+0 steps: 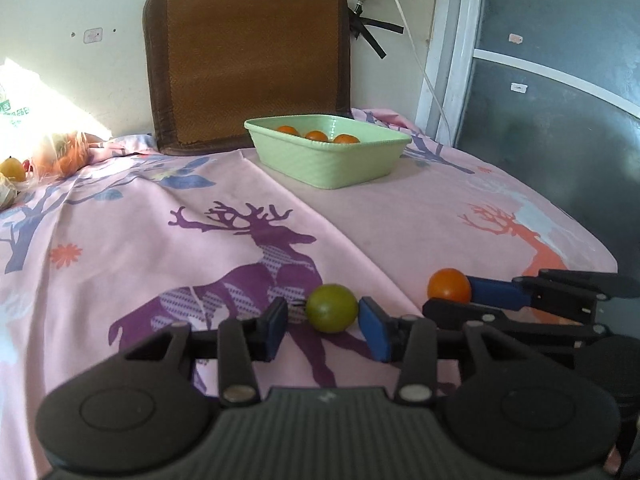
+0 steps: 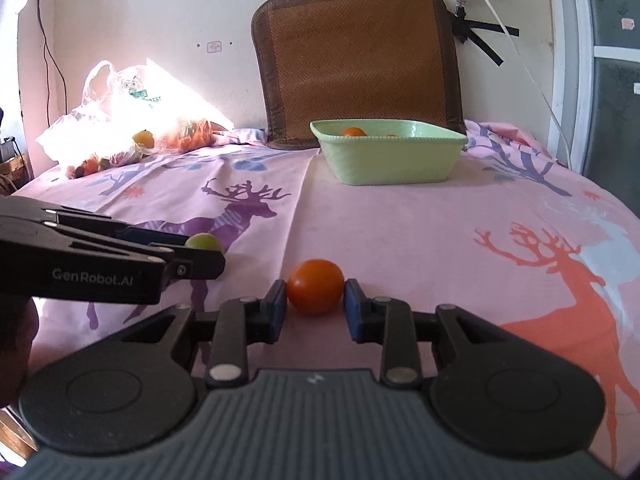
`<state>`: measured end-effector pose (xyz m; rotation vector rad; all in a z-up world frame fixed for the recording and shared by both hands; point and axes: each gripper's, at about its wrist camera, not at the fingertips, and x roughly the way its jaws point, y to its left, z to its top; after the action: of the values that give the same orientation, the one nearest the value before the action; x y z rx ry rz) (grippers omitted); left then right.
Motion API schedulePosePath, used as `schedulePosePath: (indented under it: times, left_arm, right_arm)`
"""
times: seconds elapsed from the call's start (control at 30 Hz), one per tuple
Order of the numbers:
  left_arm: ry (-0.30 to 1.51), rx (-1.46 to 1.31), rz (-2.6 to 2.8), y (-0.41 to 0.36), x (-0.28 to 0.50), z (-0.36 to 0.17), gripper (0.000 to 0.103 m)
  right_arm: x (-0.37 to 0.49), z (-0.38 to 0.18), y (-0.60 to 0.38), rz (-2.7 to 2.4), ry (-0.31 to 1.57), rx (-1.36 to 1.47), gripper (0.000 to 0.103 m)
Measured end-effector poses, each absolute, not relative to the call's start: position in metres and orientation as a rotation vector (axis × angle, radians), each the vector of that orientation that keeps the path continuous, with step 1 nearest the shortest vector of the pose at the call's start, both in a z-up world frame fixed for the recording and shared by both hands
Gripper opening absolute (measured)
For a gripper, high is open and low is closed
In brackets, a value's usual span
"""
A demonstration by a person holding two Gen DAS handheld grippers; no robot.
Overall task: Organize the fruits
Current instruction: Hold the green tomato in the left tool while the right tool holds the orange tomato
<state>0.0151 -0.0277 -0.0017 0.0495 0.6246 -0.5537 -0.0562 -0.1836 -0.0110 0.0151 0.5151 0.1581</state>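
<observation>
A green round fruit (image 1: 331, 307) lies on the pink cloth between the pads of my left gripper (image 1: 323, 326); a gap shows on its left side, so the jaws stand open around it. An orange fruit (image 2: 315, 292) lies between the pads of my right gripper (image 2: 315, 307), which touch or nearly touch it on both sides. In the left wrist view the orange fruit (image 1: 449, 285) and right gripper (image 1: 448, 294) sit to the right. In the right wrist view the green fruit (image 2: 203, 241) and left gripper (image 2: 200, 250) sit to the left. A light green basket (image 1: 328, 160) at the back holds three orange fruits (image 1: 316, 135).
A brown woven cushion (image 1: 248, 56) leans on the wall behind the basket (image 2: 388, 160). A plastic bag with more fruit (image 2: 132, 136) lies at the back left. A white cable (image 1: 416, 52) hangs at the right by a door frame. The table edge drops off at the right.
</observation>
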Motion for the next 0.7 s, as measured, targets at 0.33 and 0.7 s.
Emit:
schedulePosePath:
  times: [0.33,0.7]
  left_arm:
    - [0.621,0.086,-0.542,-0.04,0.015,0.0,0.043]
    - [0.62,0.089,-0.539,-0.04,0.014,-0.002,0.038]
  right_arm:
    - [-0.057,-0.012,-0.186,0.139,0.505,0.026,0.04]
    - [-0.058,-0.012,-0.184,0.132,0.496,0.018,0.038]
